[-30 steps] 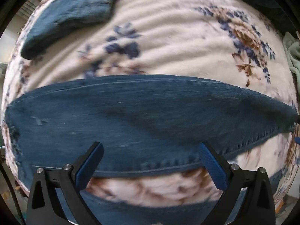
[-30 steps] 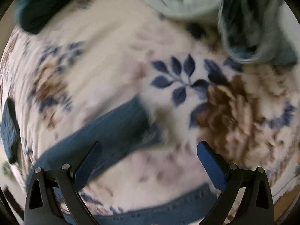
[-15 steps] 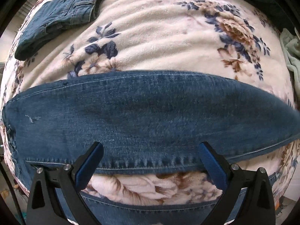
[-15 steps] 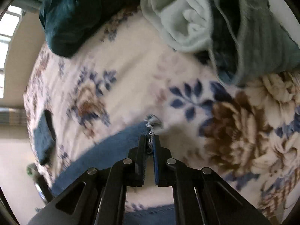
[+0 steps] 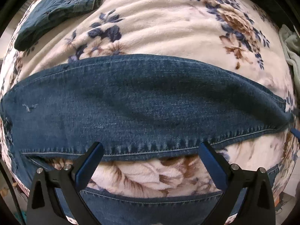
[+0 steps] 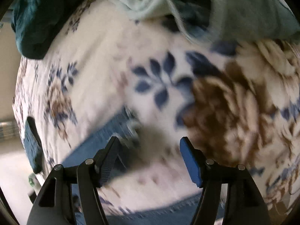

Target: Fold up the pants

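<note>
Your floral fleece blanket (image 5: 168,28) fills both views, cream with blue and brown flowers. On it the jeans (image 5: 140,103) lie spread: from the left wrist camera you see one dark denim leg stretched across the whole width, its stitched seam along the near edge, and the second leg as a band at the very bottom, with a strip of blanket showing between the two. The right wrist camera gives you only the far end of that upper leg (image 6: 105,136), a blurred blue band running in from the lower left to a pale frayed hem just ahead of the left finger (image 6: 106,161), plus another strip of denim low in the frame.

Only the left view shows you the other folded denim garment (image 5: 56,11) at the upper left of the blanket, well apart from the jeans. Only the right view shows clearly the heap of pale green and grey towels (image 6: 215,7) at the top and the dark teal cloth (image 6: 43,16) bunched at the upper left; the left view catches just a pale green edge at its right border.

Your left gripper (image 5: 150,161) is released, fingers wide apart over the blanket strip, tips at the leg's seam, holding nothing. Your right gripper (image 6: 148,157) is also spread open, with the hem beside its left finger, not clamped. That view is motion-blurred, so contact cannot be told.
</note>
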